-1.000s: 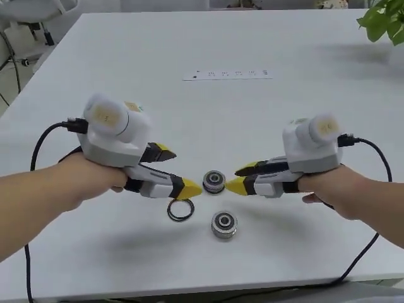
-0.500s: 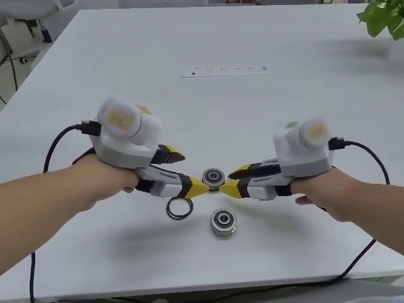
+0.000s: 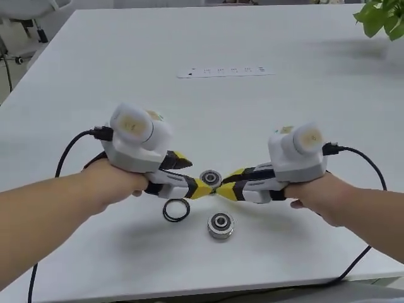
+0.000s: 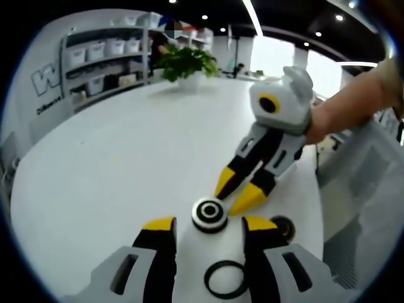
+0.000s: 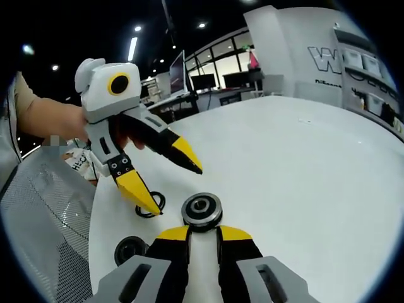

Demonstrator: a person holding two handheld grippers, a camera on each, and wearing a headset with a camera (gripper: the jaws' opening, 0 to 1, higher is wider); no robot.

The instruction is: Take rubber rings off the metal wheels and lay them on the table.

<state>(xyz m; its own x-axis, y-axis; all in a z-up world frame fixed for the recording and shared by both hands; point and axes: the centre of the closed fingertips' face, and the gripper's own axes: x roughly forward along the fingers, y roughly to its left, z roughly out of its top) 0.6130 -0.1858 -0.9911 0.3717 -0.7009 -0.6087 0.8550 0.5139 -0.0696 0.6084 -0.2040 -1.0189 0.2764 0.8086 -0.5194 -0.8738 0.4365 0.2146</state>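
My left tool [image 3: 196,175], jaws wide apart, reaches from the left of the frame above a loose rubber ring [image 3: 165,211] lying on the counter [image 3: 284,95], its lower tip at the upper metal wheel [image 3: 211,178], with a second wheel [image 3: 220,225] lying below and my right tool [image 3: 228,180], jaws narrowly apart, at the upper wheel's right.

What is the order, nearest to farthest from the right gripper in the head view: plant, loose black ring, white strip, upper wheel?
1. Upper wheel, just off the right gripper.
2. Black ring, lower left.
3. White strip, mid-table.
4. Plant, far right corner.
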